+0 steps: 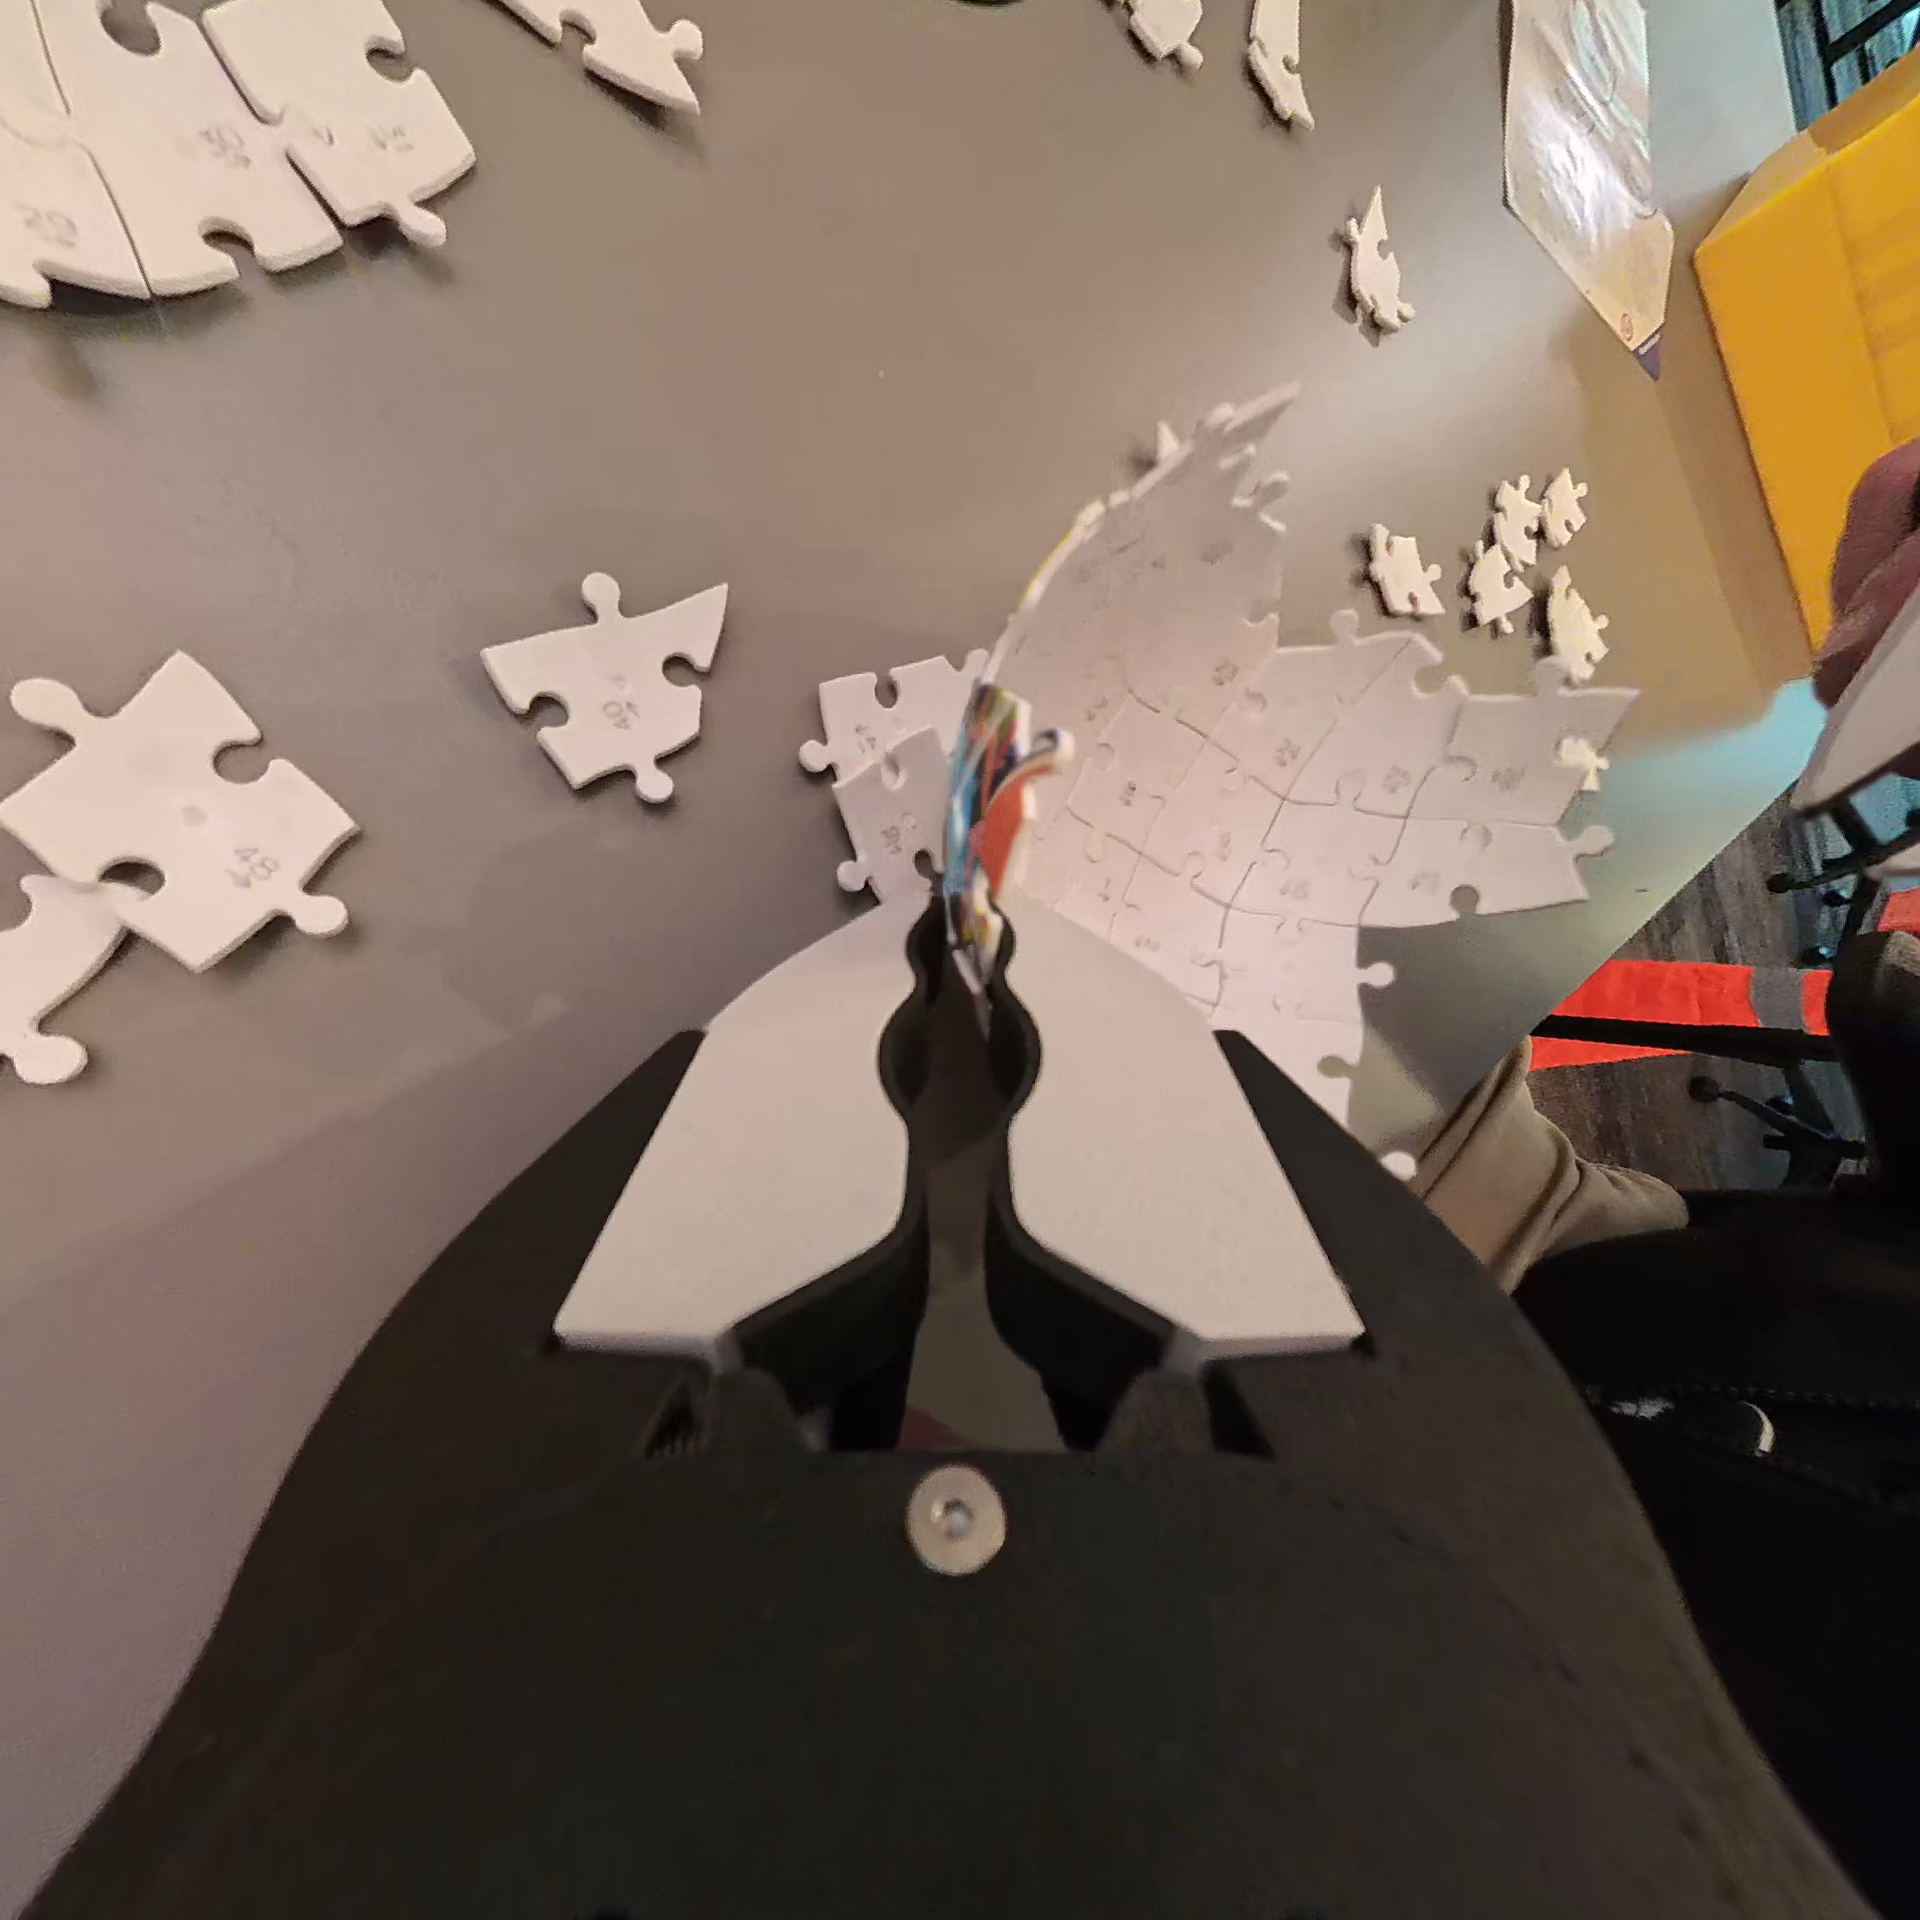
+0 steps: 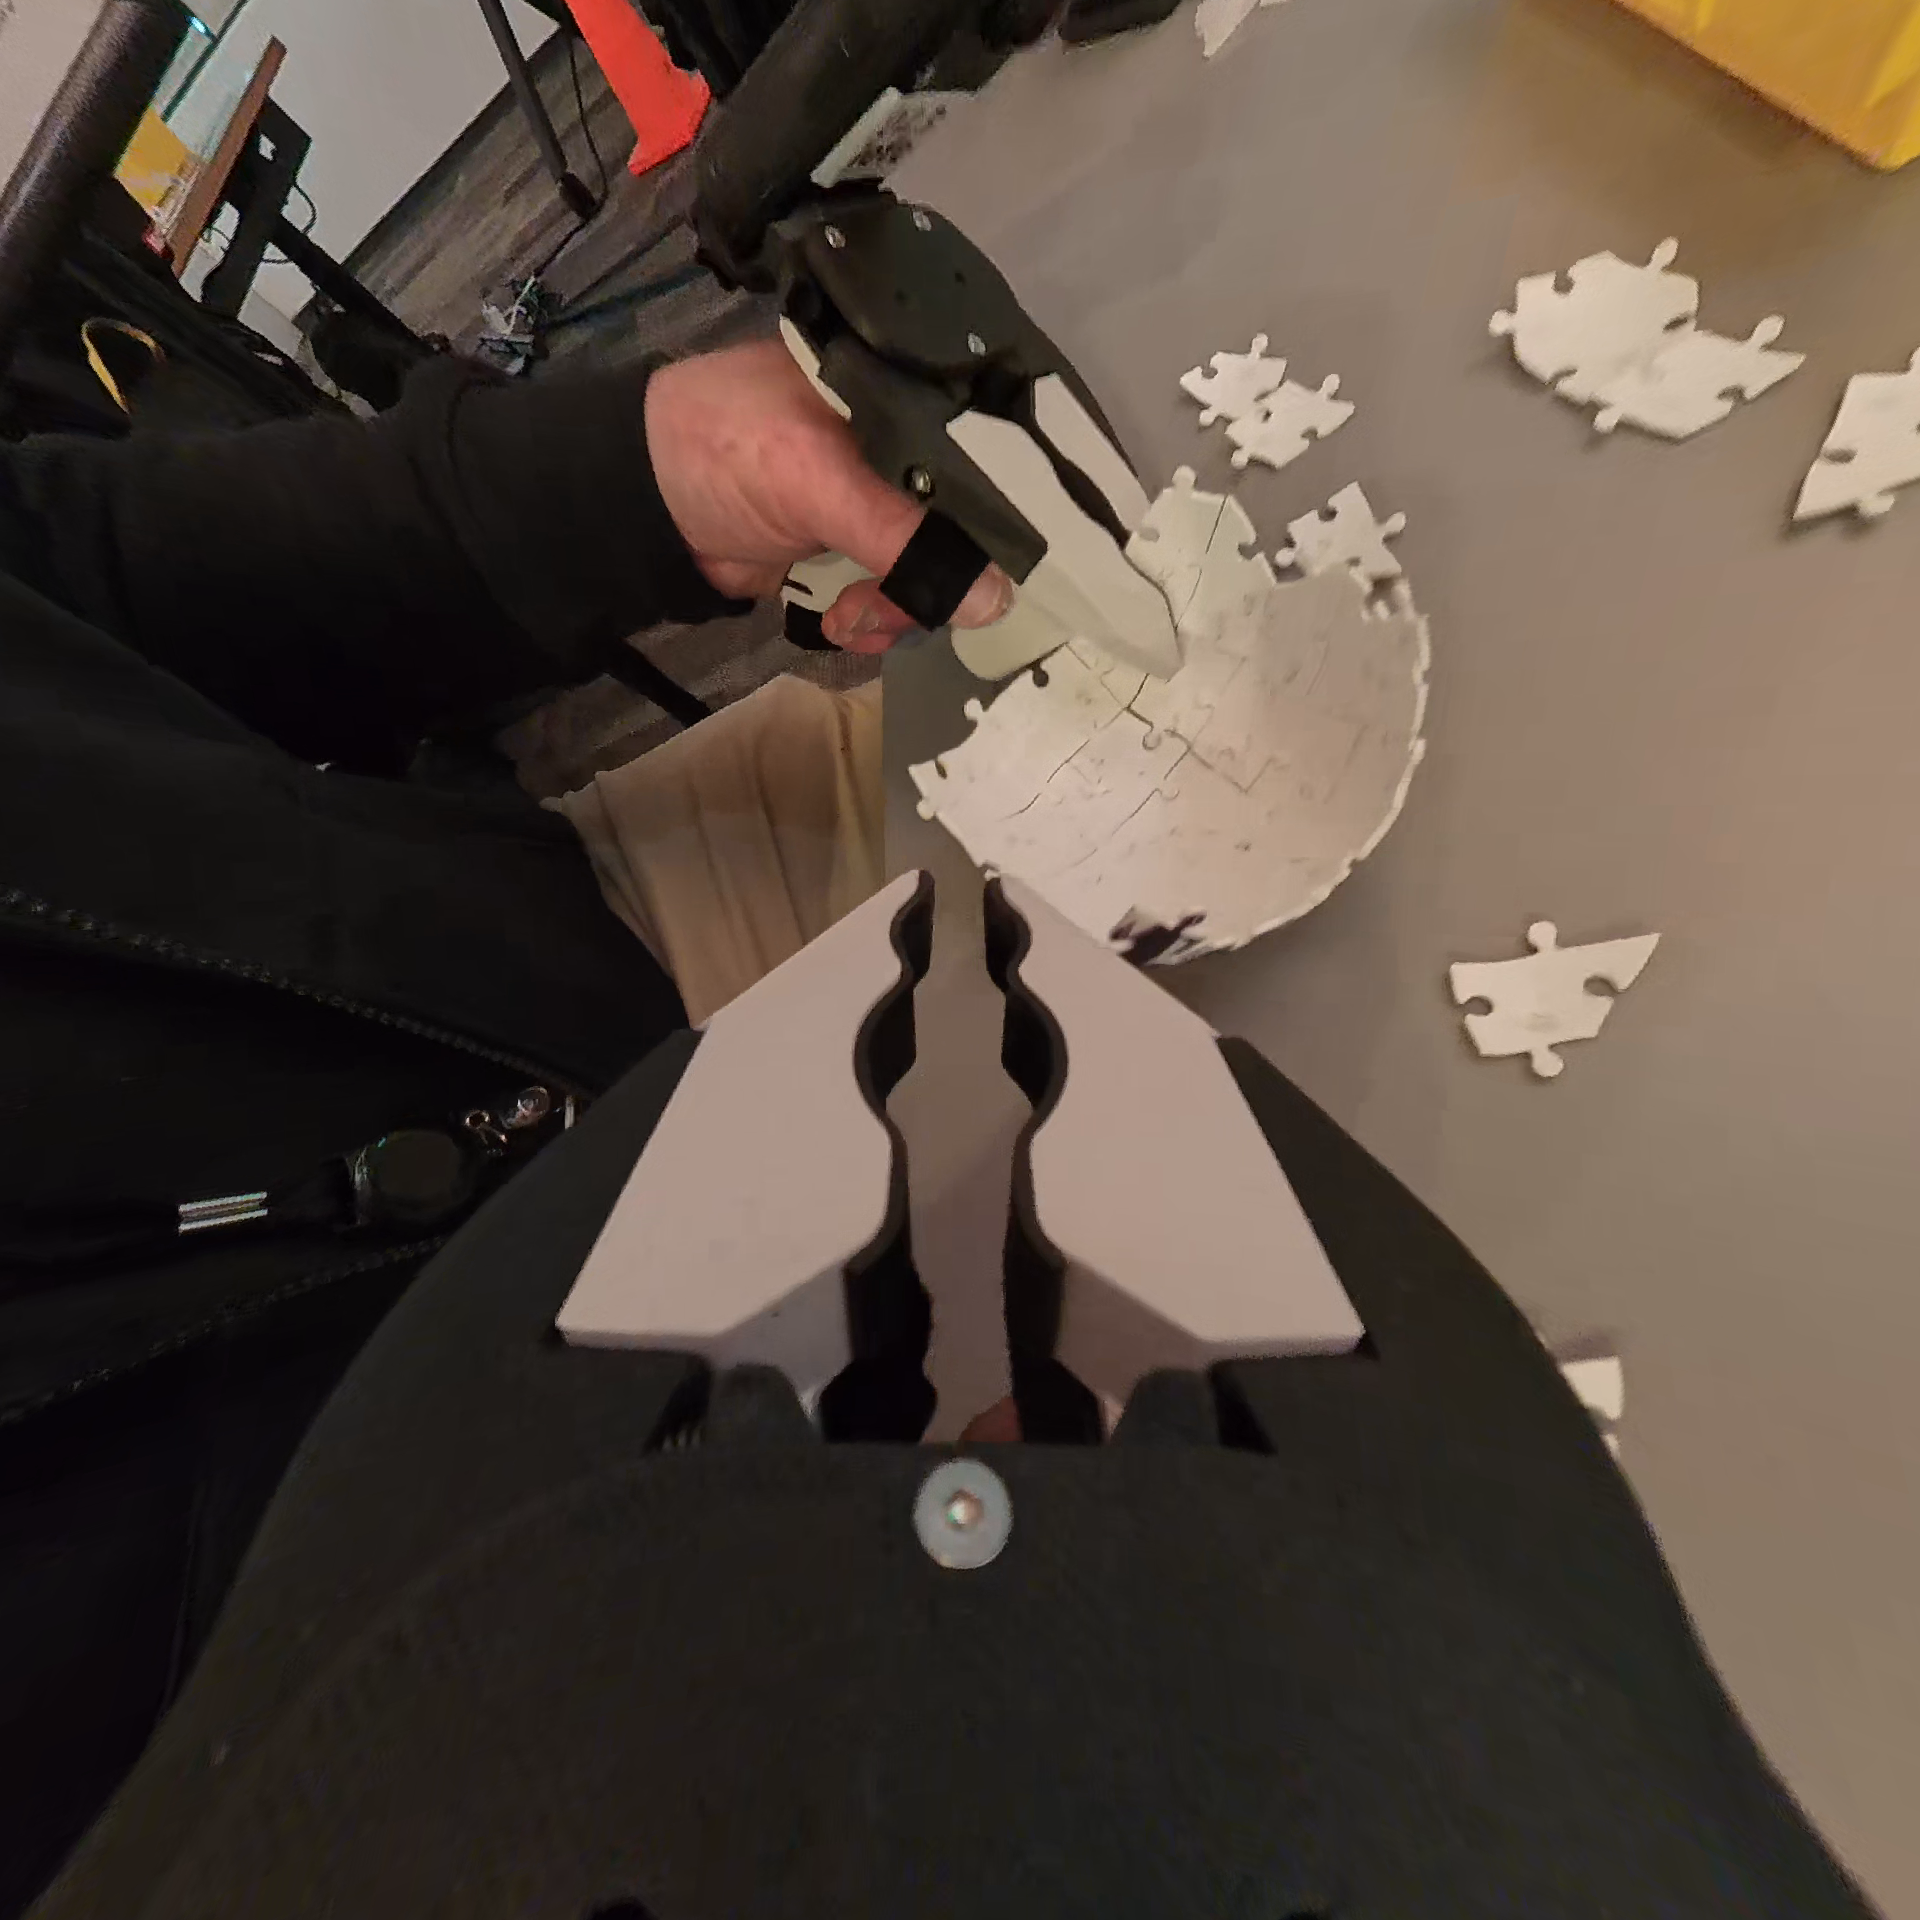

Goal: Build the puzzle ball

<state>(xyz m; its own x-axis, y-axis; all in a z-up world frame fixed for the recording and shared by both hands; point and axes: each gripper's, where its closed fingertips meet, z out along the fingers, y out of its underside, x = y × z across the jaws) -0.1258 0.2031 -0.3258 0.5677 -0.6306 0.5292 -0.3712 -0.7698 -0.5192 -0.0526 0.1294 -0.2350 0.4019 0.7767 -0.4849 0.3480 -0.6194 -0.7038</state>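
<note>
Left wrist view: grey table (image 1: 727, 436) is carrying everything listed. Half-built puzzle ball (image 1: 1299, 769), a white bowl-shaped shell of joined pieces with a coloured outer face, is sitting near the table's edge; its rim is being pinched by the left gripper (image 1: 971, 935), fingers clenched on it. Yellow box (image 1: 1829, 343) is lying at the far corner. Joined arc of white pieces (image 1: 197, 166) is lying well apart from the shell. Loose pieces are lying printed side down, among them a wedge-shaped piece (image 1: 613, 691).

Right wrist view: right gripper (image 2: 956, 894) is hovering just beside the shell (image 2: 1247, 790), fingers slightly parted, grasping nothing. A hand (image 2: 769, 488) is gripping the left tool's handle.
</note>
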